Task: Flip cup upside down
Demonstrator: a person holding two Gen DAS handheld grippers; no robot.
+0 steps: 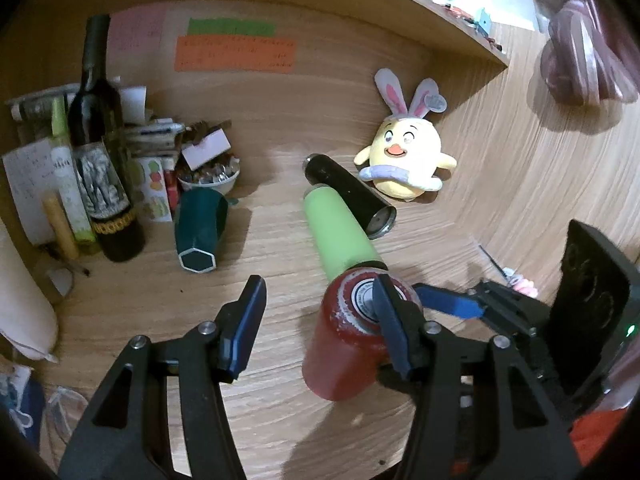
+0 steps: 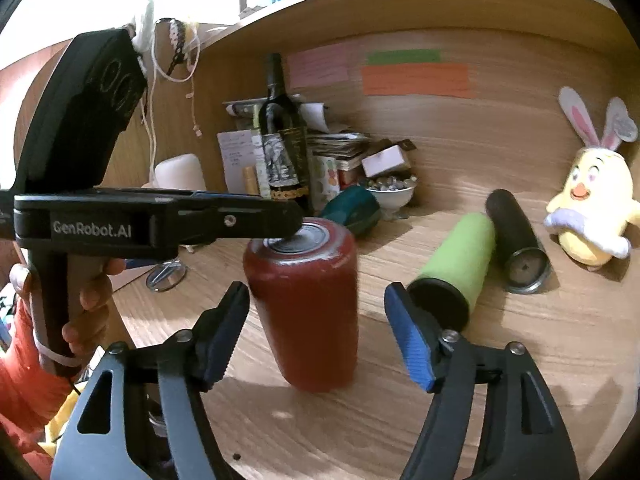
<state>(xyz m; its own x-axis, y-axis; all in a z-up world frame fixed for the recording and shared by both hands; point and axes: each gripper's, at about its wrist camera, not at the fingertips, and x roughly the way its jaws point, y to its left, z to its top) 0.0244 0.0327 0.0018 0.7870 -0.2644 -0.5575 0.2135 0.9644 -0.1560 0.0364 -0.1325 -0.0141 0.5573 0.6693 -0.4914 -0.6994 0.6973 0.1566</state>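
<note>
A red cup (image 2: 308, 304) stands upside down on the wooden desk, its metal base up; it also shows in the left wrist view (image 1: 348, 344). My left gripper (image 1: 320, 320) is open, with one finger resting over the cup's base; seen from the side, its tip (image 2: 288, 220) touches the cup's top. My right gripper (image 2: 318, 328) is open, its fingers on either side of the cup without touching it. A blue pad of the right gripper (image 1: 448, 302) shows behind the cup.
A green tumbler (image 2: 456, 268) and a black tumbler (image 2: 516, 232) lie on their sides to the right. A yellow plush chick (image 2: 592, 204), a wine bottle (image 2: 282, 136), a teal hexagonal cup (image 1: 200, 236) and a bowl (image 2: 390, 192) with clutter stand at the back.
</note>
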